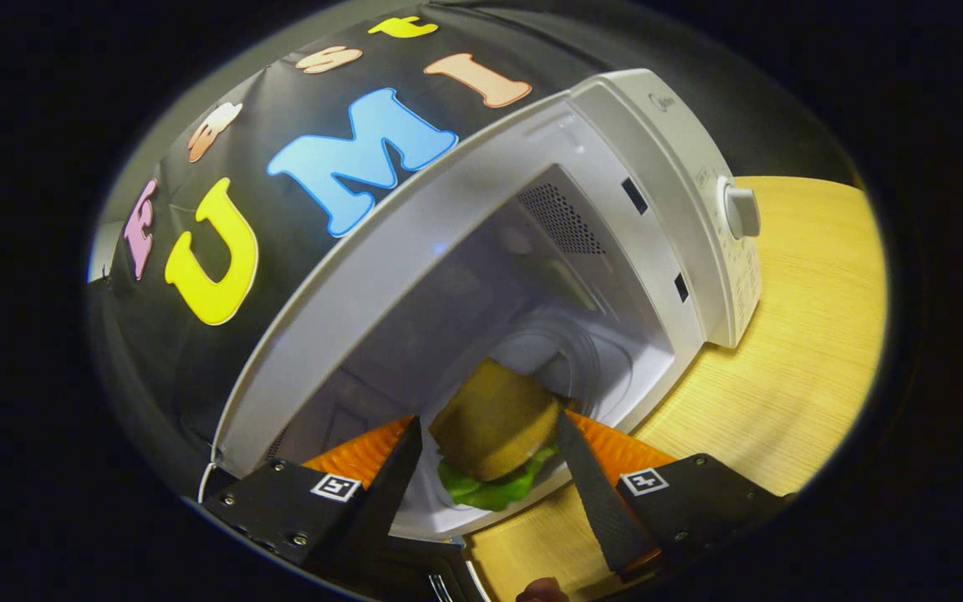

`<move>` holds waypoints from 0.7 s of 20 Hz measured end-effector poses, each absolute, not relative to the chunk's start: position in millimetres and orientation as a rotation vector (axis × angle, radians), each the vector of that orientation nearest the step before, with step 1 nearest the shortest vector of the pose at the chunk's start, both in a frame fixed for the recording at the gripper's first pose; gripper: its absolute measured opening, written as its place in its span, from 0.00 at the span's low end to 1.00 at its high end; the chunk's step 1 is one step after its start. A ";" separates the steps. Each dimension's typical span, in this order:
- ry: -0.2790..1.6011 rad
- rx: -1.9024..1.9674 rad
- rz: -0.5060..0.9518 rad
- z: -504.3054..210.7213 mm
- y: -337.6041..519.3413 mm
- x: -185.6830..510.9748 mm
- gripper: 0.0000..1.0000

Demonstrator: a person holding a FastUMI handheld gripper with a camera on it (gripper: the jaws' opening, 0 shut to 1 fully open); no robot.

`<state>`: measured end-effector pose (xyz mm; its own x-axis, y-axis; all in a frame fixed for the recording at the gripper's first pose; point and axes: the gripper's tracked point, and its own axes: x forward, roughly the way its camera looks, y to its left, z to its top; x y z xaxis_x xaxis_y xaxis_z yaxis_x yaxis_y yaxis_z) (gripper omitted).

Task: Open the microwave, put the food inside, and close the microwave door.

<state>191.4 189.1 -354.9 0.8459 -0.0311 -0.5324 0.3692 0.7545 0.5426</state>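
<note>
gripper view, tilted: gripper (490, 447) with both fingers pressed against the sides of a burger (494, 431), the jaws holding it at a middling width. the burger, a browned bun over green lettuce, sits at the mouth of the open microwave (665, 167), just short of the glass turntable (569, 355) in the white cavity. the microwave's control panel, with a round knob (741, 211), faces out beside the opening. the microwave stands on a light wooden table (807, 334).
</note>
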 end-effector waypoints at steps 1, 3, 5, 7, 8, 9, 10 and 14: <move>0.520 0.682 -0.218 -346.0 189.1 188.1 0.97; 0.519 0.659 -0.193 -327.4 188.8 179.3 0.97; 0.513 0.625 -0.178 -313.2 181.6 164.4 0.97; 0.507 0.599 -0.151 -292.4 176.3 152.7 0.97; 0.504 0.581 -0.132 -275.7 176.0 150.2 0.97; 0.501 0.554 -0.118 -266.3 172.4 143.6 0.97; 0.498 0.516 -0.109 -258.0 167.3 137.4 0.97; 0.500 0.409 -0.039 -228.0 161.2 112.1 0.97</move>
